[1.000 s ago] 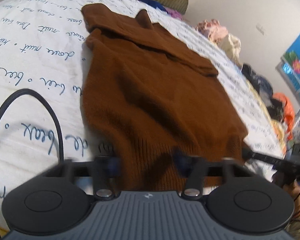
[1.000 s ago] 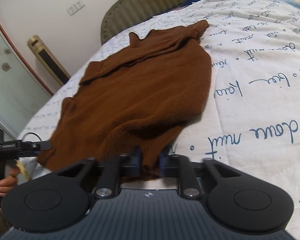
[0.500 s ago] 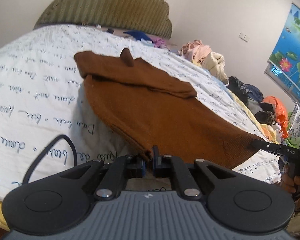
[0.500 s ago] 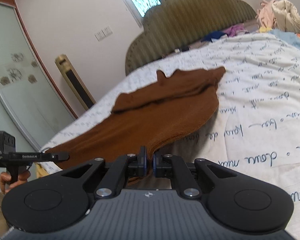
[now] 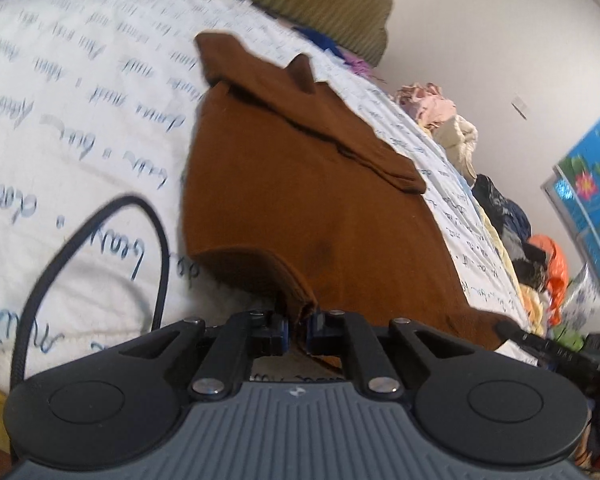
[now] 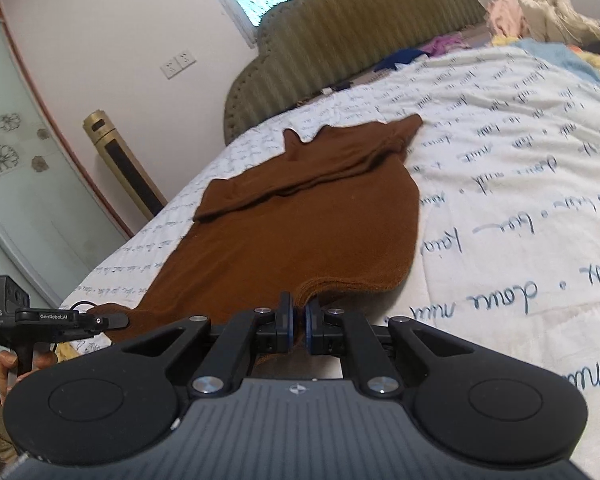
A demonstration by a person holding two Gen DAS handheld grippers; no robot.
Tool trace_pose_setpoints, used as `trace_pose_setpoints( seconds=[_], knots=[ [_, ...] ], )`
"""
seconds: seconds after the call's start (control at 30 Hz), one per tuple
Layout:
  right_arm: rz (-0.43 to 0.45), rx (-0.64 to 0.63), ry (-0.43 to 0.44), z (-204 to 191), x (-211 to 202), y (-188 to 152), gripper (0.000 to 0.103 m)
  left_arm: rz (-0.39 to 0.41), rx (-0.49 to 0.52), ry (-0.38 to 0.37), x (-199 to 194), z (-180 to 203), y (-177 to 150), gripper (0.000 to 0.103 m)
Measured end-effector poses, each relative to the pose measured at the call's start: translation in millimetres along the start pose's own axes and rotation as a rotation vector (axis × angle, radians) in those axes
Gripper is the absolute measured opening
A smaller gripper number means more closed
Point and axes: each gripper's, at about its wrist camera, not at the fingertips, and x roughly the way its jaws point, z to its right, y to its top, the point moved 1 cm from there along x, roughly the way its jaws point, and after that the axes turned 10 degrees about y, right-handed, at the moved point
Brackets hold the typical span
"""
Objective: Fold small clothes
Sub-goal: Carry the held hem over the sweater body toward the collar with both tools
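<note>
Sweater hem pinched at both near corners, ready for the fold.

Brown sweater point(image 5: 300, 184) lies flat on the bed cover point(image 5: 80, 92), sleeves already laid across the chest. Left gripper point(image 5: 297, 326) and right gripper point(image 6: 299, 322) are each closed on one hem corner, lifted a little, probably so the bottom edge can be carried evenly toward the collar without wrinkles.
</note>
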Motion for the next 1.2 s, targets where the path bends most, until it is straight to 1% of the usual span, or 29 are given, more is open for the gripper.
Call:
trace_pose_setpoints(
  seconds=[0.1, 0.13, 0.17, 0.2, 0.23, 0.3, 0.37, 0.43, 0.47, 0.5, 0.53, 0.57, 0.67, 0.8, 0.87, 0.93, 0.97, 1.07, 1.2],
  knots=[
    [-0.019, 0.022, -0.011, 7, 3, -5, 0.011, -0.036, -0.084, -0.002, 11, -14, -3, 0.01],
    [-0.026, 0.029, -0.014, 9, 4, -7, 0.012, -0.045, -0.105, -0.005, 14, -17, -3, 0.01],
    [-0.035, 0.037, -0.016, 11, 6, -8, 0.016, -0.052, -0.122, -0.011, 16, -20, -4, 0.01],
    [-0.043, 0.044, -0.019, 12, 7, -10, 0.017, -0.059, -0.13, -0.014, 18, -22, -4, 0.01],
    [-0.053, 0.049, -0.024, 14, 9, -12, 0.018, -0.061, -0.127, -0.015, 19, -23, -4, 0.01],
    [-0.07, 0.059, -0.037, 18, 12, -17, 0.025, -0.056, -0.107, -0.01, 18, -21, -4, 0.01],
    [-0.083, 0.08, -0.043, 23, 16, -21, 0.04, -0.063, -0.083, -0.005, 18, -17, -4, 0.009],
    [-0.097, 0.11, -0.026, 29, 19, -26, 0.043, -0.058, -0.066, -0.004, 17, -13, -4, 0.009],
    [-0.1, 0.113, -0.015, 30, 20, -28, 0.04, -0.051, -0.055, 0.004, 15, -11, -5, 0.007],
    [-0.102, 0.108, -0.017, 29, 21, -29, 0.034, -0.04, -0.038, 0.018, 13, -8, -5, 0.007],
    [-0.106, 0.099, -0.026, 28, 21, -30, 0.009, -0.025, -0.018, 0.031, 11, -4, -4, 0.007],
    [-0.112, 0.096, -0.03, 27, 22, -30, 0.011, -0.003, 0.004, 0.041, 7, 0, -4, 0.007],
    [-0.073, 0.084, -0.014, 20, 15, -25, 0.01, 0.075, 0.066, 0.044, -11, 16, 0, 0.007],
    [0.005, 0.08, 0.041, 12, 2, -9, 0.01, 0.166, 0.109, 0.046, -29, 34, 12, 0.006],
    [0.04, 0.072, 0.054, 7, -2, 0, 0.01, 0.198, 0.126, 0.072, -32, 42, 18, 0.006],
    [0.062, 0.068, 0.055, 5, -4, 7, 0.01, 0.212, 0.137, 0.111, -31, 51, 23, 0.006],
    [0.067, 0.067, 0.05, 4, -3, 10, 0.01, 0.212, 0.137, 0.117, -30, 53, 25, 0.006],
    [0.08, 0.072, 0.046, 3, -1, 17, 0.01, 0.222, 0.138, 0.113, -31, 58, 28, 0.006],
    [0.101, 0.058, 0.034, 0, 2, 27, 0.01, 0.243, 0.128, 0.129, -33, 59, 37, 0.006]
  ],
)
